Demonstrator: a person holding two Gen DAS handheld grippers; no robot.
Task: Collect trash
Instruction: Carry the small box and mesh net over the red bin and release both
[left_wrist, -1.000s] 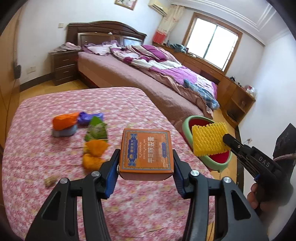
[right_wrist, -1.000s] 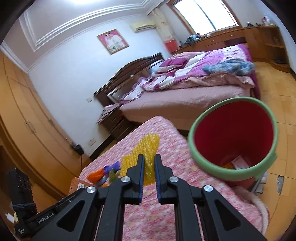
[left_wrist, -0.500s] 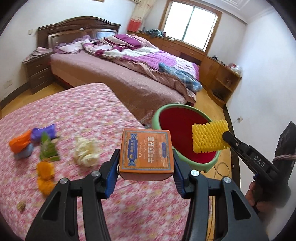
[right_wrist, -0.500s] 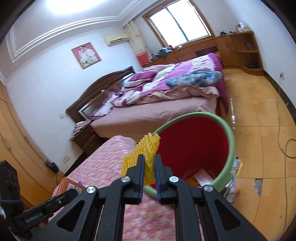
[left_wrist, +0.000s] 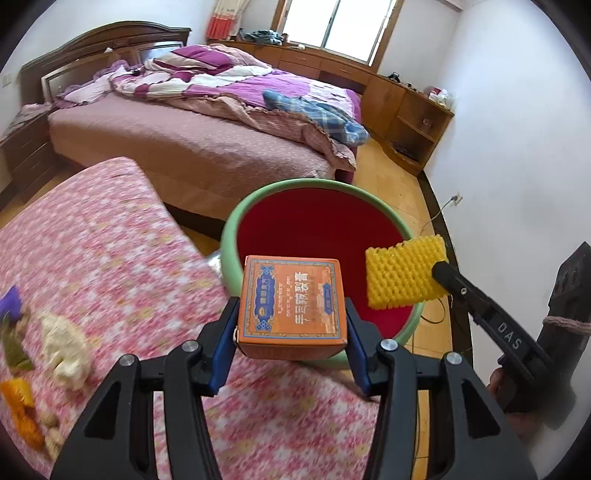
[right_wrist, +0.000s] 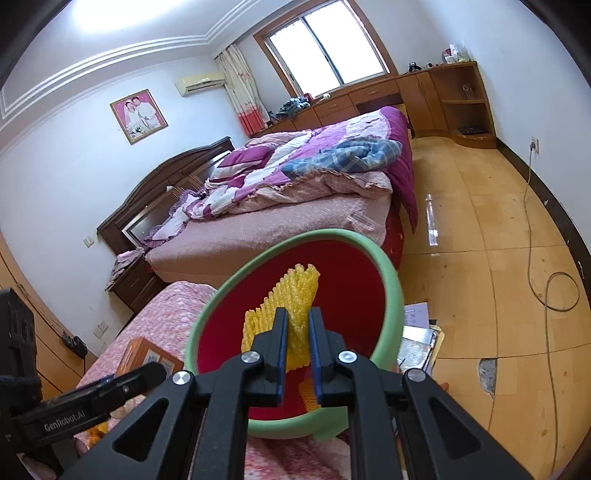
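My left gripper (left_wrist: 291, 317) is shut on an orange cardboard box (left_wrist: 291, 301), held over the near rim of the red bin with a green rim (left_wrist: 236, 221). My right gripper (right_wrist: 297, 325) is shut on a yellow foam net (right_wrist: 286, 299) and holds it above the bin's red inside (right_wrist: 351, 280). In the left wrist view the foam net (left_wrist: 404, 275) hangs over the bin's right side, pinched by the right gripper (left_wrist: 441, 269). In the right wrist view the box (right_wrist: 144, 354) shows at the lower left, beside the left gripper's finger (right_wrist: 136, 376).
The pink flowered tabletop (left_wrist: 92, 251) carries more litter at its left: a white crumpled wad (left_wrist: 62, 343), orange scraps (left_wrist: 18, 402), green and purple wrappers (left_wrist: 11, 325). A bed (left_wrist: 192, 129) stands behind. Papers (right_wrist: 421, 339) lie on the wooden floor beside the bin.
Both grippers have swung right from over the table towards the bin, keeping the box and the foam net. The bin now fills the middle of both views; the litter has slid left.
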